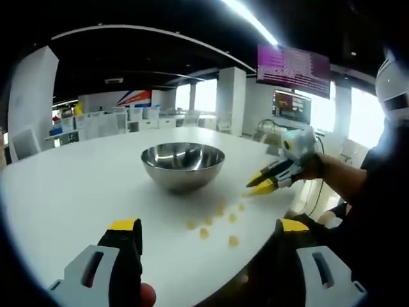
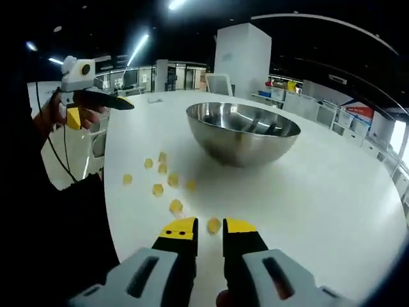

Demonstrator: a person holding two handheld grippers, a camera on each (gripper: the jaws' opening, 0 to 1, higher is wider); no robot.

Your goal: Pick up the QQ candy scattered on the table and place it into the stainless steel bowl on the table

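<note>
The stainless steel bowl (image 1: pixel 183 165) (image 2: pixel 243 131) stands mid-table with nothing visible inside. Several yellow QQ candies (image 1: pixel 220 217) (image 2: pixel 161 179) lie scattered on the white table between the bowl and the near edge. My right gripper (image 2: pixel 209 228) has its jaws drawn close around one candy (image 2: pixel 213 225) low over the table. In the left gripper view it (image 1: pixel 259 185) comes in from the right, tips beside the candies. My left gripper (image 1: pixel 208 225) is held wide open above the table edge, gripping nothing. In the right gripper view it (image 2: pixel 96 101) is held up at the far left.
The round white table (image 1: pixel 83 185) (image 2: pixel 332 192) has bare surface around and beyond the bowl. A person's dark-clothed body (image 1: pixel 377 192) stands at its edge near the candies. Office desks, chairs and wall screens are far behind.
</note>
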